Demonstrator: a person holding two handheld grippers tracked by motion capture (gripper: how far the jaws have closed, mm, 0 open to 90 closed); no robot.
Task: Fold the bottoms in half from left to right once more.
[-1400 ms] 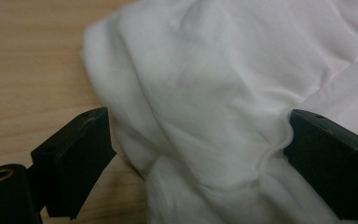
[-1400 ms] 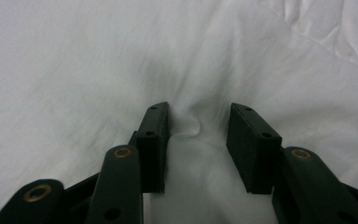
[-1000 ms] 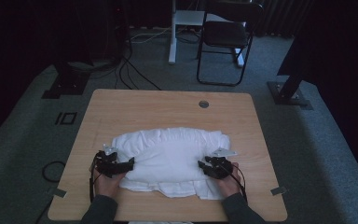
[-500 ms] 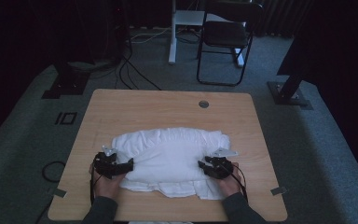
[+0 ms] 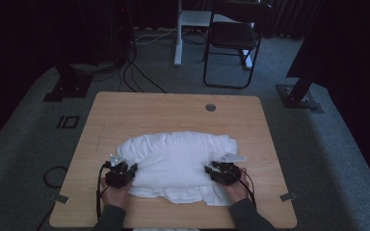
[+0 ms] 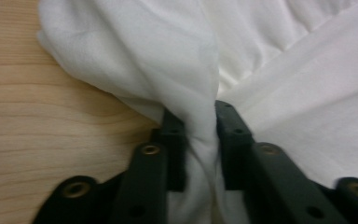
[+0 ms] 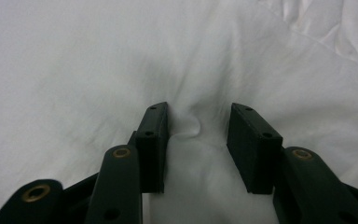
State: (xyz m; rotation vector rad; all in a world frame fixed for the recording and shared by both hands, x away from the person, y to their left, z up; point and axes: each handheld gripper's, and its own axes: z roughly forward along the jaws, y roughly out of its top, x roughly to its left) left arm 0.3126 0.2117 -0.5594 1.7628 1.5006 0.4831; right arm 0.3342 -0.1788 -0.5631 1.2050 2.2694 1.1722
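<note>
A crumpled white cloth [image 5: 173,159] lies bunched on the near half of the wooden table [image 5: 149,110]. My left gripper [image 5: 127,171] is at the cloth's left edge. Its jaws have just been closing, and in the left gripper view they [image 6: 199,116] pinch a narrow fold of the cloth [image 6: 121,56] between the pads. My right gripper [image 5: 211,171] rests at the cloth's right edge. In the right gripper view its jaws [image 7: 196,112] stand apart over the cloth [image 7: 121,56], with a small pucker of fabric between the pads.
A round cable hole [image 5: 210,107] sits near the table's far edge. Beyond the table stand a black chair [image 5: 231,38] and a white post. Cables [image 5: 139,72] and two dark stand bases [image 5: 67,89] lie on the grey carpet.
My left gripper's jaws have drawn together on the cloth's left edge. The right gripper and the cloth have kept their places.
</note>
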